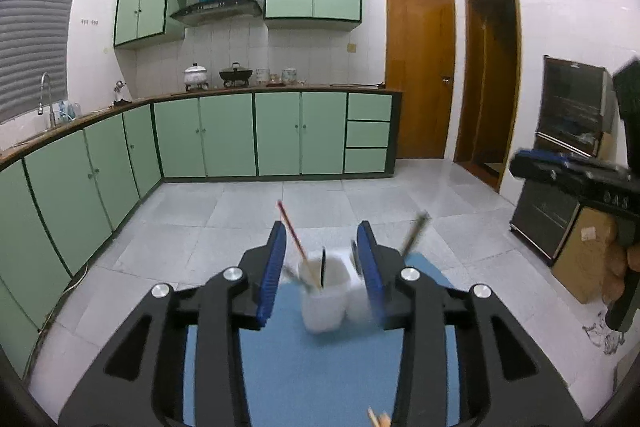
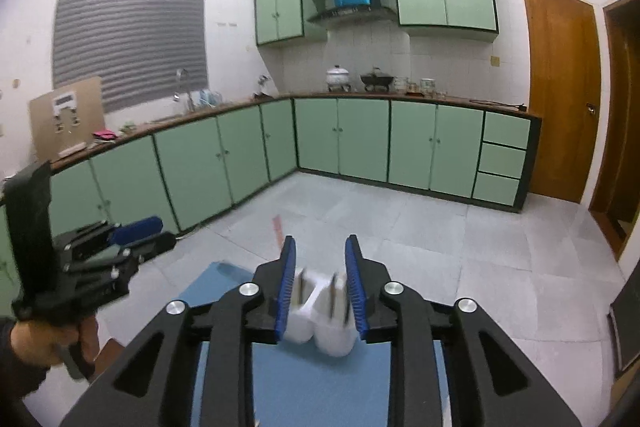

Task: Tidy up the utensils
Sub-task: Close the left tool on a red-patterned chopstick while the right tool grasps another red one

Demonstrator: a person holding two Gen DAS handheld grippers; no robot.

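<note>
A white two-cup utensil holder (image 1: 334, 297) stands on a blue mat (image 1: 312, 379) and holds a red chopstick (image 1: 291, 231), a dark utensil (image 1: 416, 233) and others, blurred. My left gripper (image 1: 322, 247) is open and empty, fingers to either side above the holder. In the right wrist view the holder (image 2: 320, 319) sits between my open, empty right gripper (image 2: 320, 261). A wooden utensil tip (image 1: 378, 417) lies on the mat near the bottom edge. Each gripper shows in the other's view: the right (image 1: 568, 171) and the left (image 2: 116, 243).
Green base cabinets (image 1: 224, 135) run along the back and left walls, with pots on the counter (image 1: 218, 75). A dark oven (image 1: 568, 151) and a cardboard box (image 1: 588, 259) stand at right. Grey tile floor (image 1: 240, 211) lies beyond the mat.
</note>
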